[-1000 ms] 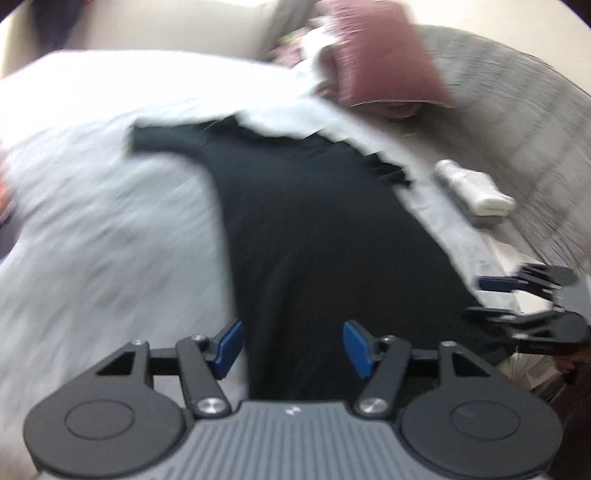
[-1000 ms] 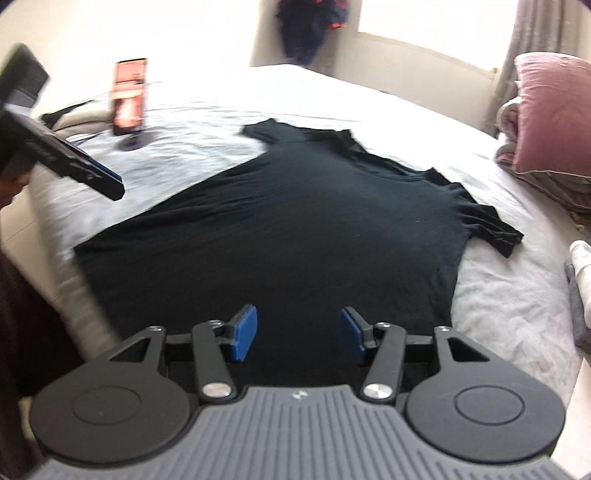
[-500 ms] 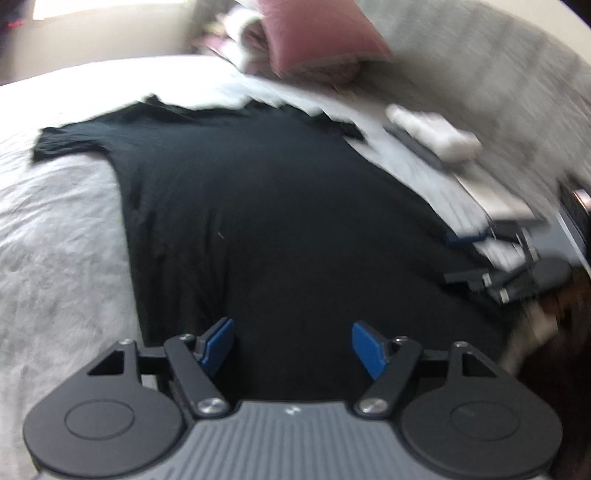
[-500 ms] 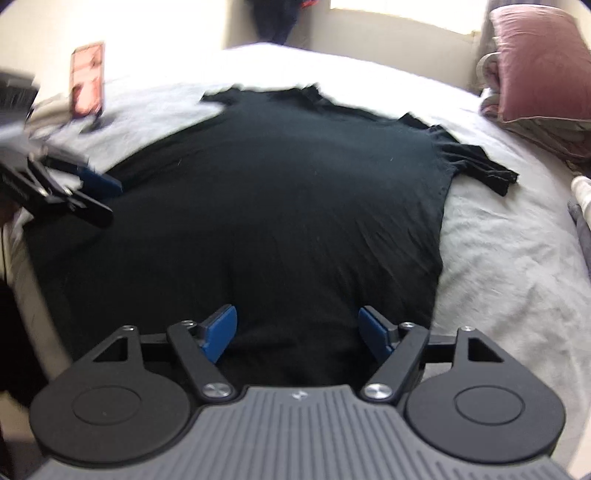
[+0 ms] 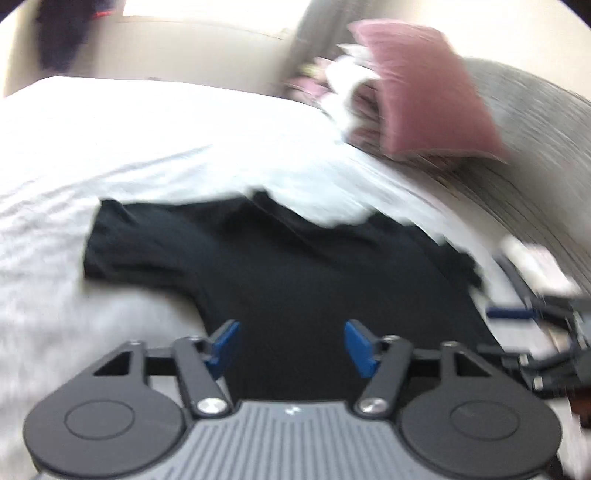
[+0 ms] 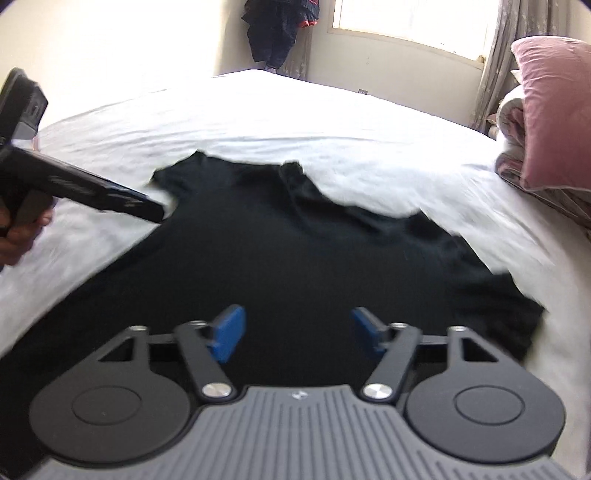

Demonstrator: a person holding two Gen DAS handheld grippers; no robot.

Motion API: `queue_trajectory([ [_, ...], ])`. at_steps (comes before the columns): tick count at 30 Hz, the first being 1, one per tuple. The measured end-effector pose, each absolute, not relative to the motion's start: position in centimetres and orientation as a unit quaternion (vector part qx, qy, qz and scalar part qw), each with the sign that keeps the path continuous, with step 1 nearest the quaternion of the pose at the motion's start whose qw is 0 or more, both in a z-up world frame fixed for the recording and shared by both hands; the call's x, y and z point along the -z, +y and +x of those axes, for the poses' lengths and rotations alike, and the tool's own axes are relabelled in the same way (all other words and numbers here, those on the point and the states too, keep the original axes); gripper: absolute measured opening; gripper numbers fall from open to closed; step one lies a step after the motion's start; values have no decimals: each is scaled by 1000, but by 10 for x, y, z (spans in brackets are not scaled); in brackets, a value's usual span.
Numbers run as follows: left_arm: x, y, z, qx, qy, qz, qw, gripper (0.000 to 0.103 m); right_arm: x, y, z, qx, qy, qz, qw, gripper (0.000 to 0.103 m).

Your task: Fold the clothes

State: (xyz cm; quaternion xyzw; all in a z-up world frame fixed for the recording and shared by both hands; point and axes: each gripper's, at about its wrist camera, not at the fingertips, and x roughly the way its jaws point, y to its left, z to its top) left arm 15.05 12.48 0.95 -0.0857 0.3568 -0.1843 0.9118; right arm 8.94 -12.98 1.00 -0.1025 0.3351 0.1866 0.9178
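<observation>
A black T-shirt (image 5: 314, 273) (image 6: 295, 258) lies flat on the white bed (image 6: 295, 118), collar and sleeves at the far end. My left gripper (image 5: 291, 345) hovers over the shirt's left side, just below the left sleeve; its jaws are closing and nothing is pinched between the blue pads. My right gripper (image 6: 297, 332) hangs over the shirt's body near the right sleeve, jaws also closing with only cloth lying below the gap. Each gripper shows in the other's view: the right gripper (image 5: 502, 332) at the right edge, the left gripper (image 6: 159, 214) held by a hand (image 6: 18, 236).
A pink pillow (image 6: 554, 110) (image 5: 417, 92) leans on piled bedding at the right. A grey textured surface (image 5: 535, 129) rises behind it. Dark clothes (image 6: 277, 26) hang in the far corner beside a bright window (image 6: 406, 18). A white folded item (image 5: 535, 266) lies by the bed's right edge.
Both grippers have travelled forward over the shirt, from near the hem toward the sleeves and collar. Their jaws stand narrower than half a second ago. The shirt stays flat.
</observation>
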Motion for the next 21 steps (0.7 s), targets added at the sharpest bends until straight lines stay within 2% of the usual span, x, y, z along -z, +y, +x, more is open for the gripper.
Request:
queue_trajectory([
  [1,-8,123,166,168,356,-89,915,48,-9,-126,105,-185,335,-96,919,50],
  [3,-4,121,195,144,350,-98,920,46,-5,-116,135,-182,332,-85,921,40],
  [4,-1,121,209,135,346,-105,923,46,-4,-112,148,-183,329,-80,923,39],
  [9,28,129,267,101,340,-169,919,43,5,-84,206,-181,320,-76,927,38],
  [11,45,136,279,90,330,-186,921,39,7,-72,223,-180,317,-90,927,37],
  [13,55,146,280,98,304,-209,924,32,9,-59,234,-181,306,-126,926,32],
  [21,55,163,282,74,291,-251,920,31,29,-6,278,-192,263,-234,916,31],
])
